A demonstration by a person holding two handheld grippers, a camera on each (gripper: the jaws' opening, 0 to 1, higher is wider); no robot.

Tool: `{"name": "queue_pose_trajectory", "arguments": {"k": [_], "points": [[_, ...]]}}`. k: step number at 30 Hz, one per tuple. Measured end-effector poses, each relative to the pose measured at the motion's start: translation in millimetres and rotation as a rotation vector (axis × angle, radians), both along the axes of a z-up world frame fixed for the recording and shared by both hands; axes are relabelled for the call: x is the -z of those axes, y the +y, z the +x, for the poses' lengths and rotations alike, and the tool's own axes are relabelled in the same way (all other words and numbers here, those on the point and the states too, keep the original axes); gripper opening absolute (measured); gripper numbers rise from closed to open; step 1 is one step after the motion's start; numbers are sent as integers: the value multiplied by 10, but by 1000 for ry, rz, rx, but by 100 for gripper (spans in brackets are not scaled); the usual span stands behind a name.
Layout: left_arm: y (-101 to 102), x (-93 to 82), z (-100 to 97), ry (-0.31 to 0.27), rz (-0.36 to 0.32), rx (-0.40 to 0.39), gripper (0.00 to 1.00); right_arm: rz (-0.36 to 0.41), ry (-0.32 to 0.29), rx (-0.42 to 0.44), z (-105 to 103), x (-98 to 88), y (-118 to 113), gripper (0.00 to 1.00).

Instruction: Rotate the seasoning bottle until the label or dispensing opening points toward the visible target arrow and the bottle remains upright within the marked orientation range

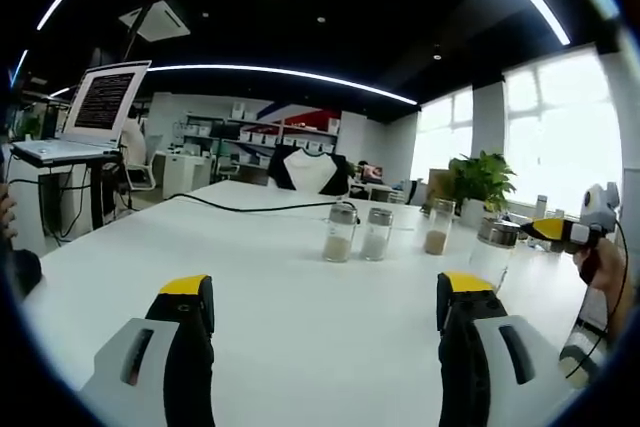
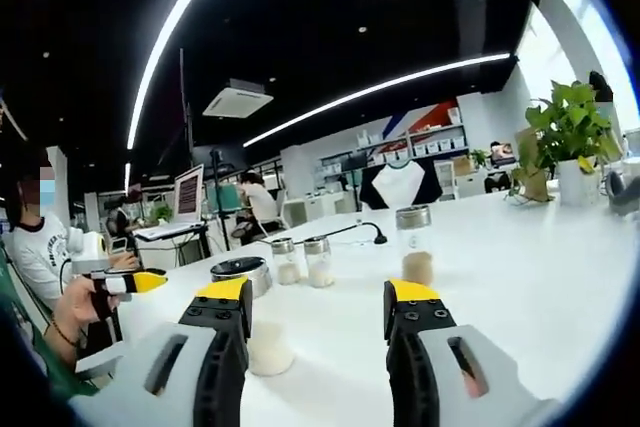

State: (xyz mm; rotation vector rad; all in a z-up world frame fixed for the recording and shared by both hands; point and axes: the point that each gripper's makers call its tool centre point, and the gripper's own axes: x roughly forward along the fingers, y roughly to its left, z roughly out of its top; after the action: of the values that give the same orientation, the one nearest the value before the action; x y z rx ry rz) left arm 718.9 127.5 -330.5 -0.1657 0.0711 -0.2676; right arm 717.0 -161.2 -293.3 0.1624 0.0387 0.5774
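Both views are bright and mostly sharp. Daylight pours through blown-out windows (image 1: 560, 137), and curved ceiling light strips (image 2: 180, 22) glow against a dark ceiling. The white table (image 1: 300, 297) shows only soft shadows. Fisheye bending warps straight lines near the edges.

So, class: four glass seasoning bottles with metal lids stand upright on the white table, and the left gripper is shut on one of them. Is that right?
Not quite. The left gripper view shows the left gripper open, jaws wide apart over bare table, holding nothing. The four bottles do stand upright, for instance the nearest bottle.
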Motion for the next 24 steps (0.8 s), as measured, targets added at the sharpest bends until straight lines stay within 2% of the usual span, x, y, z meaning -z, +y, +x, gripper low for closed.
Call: {"name": "queue_pose_trajectory", "arguments": {"k": [14, 22, 24], "points": [[-32, 28, 6, 5, 3, 4, 97, 25, -6, 48, -26, -7, -50, 57], [-39, 35, 8, 6, 2, 8, 97, 0, -27, 52, 67, -194, -96, 56], [-35, 33, 7, 6, 2, 6, 97, -22, -38, 76, 95, -250, -128, 56]]}}
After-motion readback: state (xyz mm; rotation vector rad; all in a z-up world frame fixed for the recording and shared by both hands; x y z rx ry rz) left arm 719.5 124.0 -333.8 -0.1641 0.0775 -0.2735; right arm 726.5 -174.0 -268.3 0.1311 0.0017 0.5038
